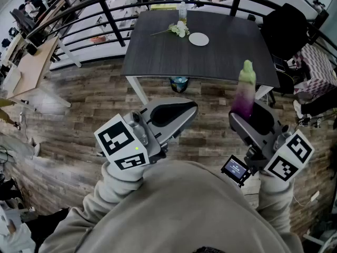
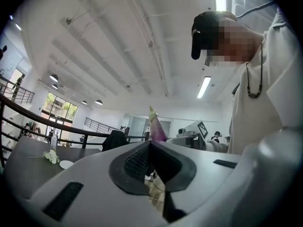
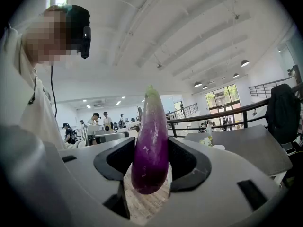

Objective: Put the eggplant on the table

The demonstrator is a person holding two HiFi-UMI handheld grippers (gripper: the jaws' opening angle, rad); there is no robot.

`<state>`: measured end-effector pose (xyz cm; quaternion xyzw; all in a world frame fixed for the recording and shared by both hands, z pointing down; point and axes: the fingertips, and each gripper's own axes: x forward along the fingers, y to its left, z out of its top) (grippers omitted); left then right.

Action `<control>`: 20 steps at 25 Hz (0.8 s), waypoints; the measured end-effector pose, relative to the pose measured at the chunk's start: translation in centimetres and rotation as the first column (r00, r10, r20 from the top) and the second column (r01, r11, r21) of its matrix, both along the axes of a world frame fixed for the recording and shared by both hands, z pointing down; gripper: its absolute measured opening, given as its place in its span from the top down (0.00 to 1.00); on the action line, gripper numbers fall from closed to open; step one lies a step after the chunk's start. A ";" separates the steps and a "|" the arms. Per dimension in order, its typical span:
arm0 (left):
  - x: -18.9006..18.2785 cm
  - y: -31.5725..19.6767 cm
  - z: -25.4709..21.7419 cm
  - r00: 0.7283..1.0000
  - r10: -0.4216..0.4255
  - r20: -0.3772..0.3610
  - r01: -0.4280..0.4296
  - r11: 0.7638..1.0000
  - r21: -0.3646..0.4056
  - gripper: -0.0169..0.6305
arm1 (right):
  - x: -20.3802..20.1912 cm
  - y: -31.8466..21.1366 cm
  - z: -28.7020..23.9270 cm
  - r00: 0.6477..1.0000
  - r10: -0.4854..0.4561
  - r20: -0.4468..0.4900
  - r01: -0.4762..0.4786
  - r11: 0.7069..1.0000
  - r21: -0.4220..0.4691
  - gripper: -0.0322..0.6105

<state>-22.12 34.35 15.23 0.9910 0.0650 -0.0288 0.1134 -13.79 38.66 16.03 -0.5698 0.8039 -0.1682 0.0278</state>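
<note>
A purple eggplant [image 3: 150, 145] with a pale green tip stands upright between the pads of my right gripper [image 3: 150, 167], which is shut on its lower half. In the head view the eggplant [image 1: 245, 91] rises out of the right gripper [image 1: 248, 116] over the wooden floor, short of the near edge of the dark table [image 1: 221, 57]. My left gripper [image 1: 181, 114] is held level at the left, shut with nothing in it. In the left gripper view its pads [image 2: 137, 162] meet, and the eggplant's top [image 2: 155, 126] shows beyond them.
On the far part of the table lie a white plate [image 1: 198, 38], a bunch of white flowers [image 1: 179, 29] and a bottle [image 1: 182, 9]. A bin [image 1: 179, 83] stands under the table. A black chair [image 1: 287, 30] is at the right, and a black railing [image 1: 105, 15] curves behind.
</note>
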 end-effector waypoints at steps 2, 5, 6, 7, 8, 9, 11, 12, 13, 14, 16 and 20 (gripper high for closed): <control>0.1 0.1 0.0 1.000 0.006 0.001 -0.006 1.000 0.003 0.96 | 0.1 0.0 0.0 1.000 0.002 0.000 -0.002 1.000 0.002 0.59; 0.3 0.5 0.1 1.000 0.014 0.005 -0.014 1.000 0.000 0.96 | 0.3 0.3 0.0 1.000 0.008 0.005 -0.008 1.000 -0.001 0.59; 0.4 0.6 0.1 1.000 0.017 0.006 -0.017 1.000 -0.001 0.96 | 0.5 0.4 0.0 1.000 0.013 0.011 -0.013 1.000 -0.004 0.59; 0.6 0.8 0.1 1.000 0.020 0.008 -0.020 1.000 -0.002 0.96 | 0.7 0.6 0.1 1.000 0.019 0.019 -0.019 1.000 -0.009 0.59; 0.8 1.1 0.1 1.000 0.025 0.009 -0.025 1.000 -0.003 0.96 | 1.0 0.9 0.2 0.999 0.025 0.026 -0.025 1.000 -0.015 0.59; 0.9 1.4 0.1 0.999 0.030 0.011 -0.030 1.000 -0.005 0.96 | 1.2 1.2 0.3 0.999 0.030 0.031 -0.030 0.999 -0.021 0.59; 1.4 2.2 0.2 0.999 0.040 0.016 -0.040 0.999 -0.009 0.96 | 1.7 2.0 0.4 0.999 0.040 0.031 -0.039 0.999 -0.027 0.59; 1.8 2.6 0.2 0.999 0.044 0.018 -0.044 0.999 -0.010 0.96 | 2.0 2.5 0.4 0.999 0.045 0.029 -0.044 0.999 -0.027 0.59; 2.3 2.9 0.2 0.999 0.046 0.019 -0.046 0.999 -0.013 0.96 | 2.5 2.9 0.4 0.998 0.049 0.030 -0.049 0.998 -0.026 0.59; 2.8 3.2 0.2 0.999 0.048 0.020 -0.048 0.999 -0.016 0.96 | 2.9 3.3 0.5 0.998 0.054 0.034 -0.053 0.998 -0.025 0.59; 3.7 4.2 0.1 0.998 0.055 0.021 -0.054 0.998 -0.024 0.96 | 3.9 4.4 0.5 0.997 0.060 0.051 -0.059 0.998 -0.024 0.59; 5.8 6.3 0.4 0.996 0.079 0.040 -0.078 0.997 -0.018 0.96 | 6.1 6.6 0.7 0.994 0.082 0.077 -0.082 0.997 -0.010 0.59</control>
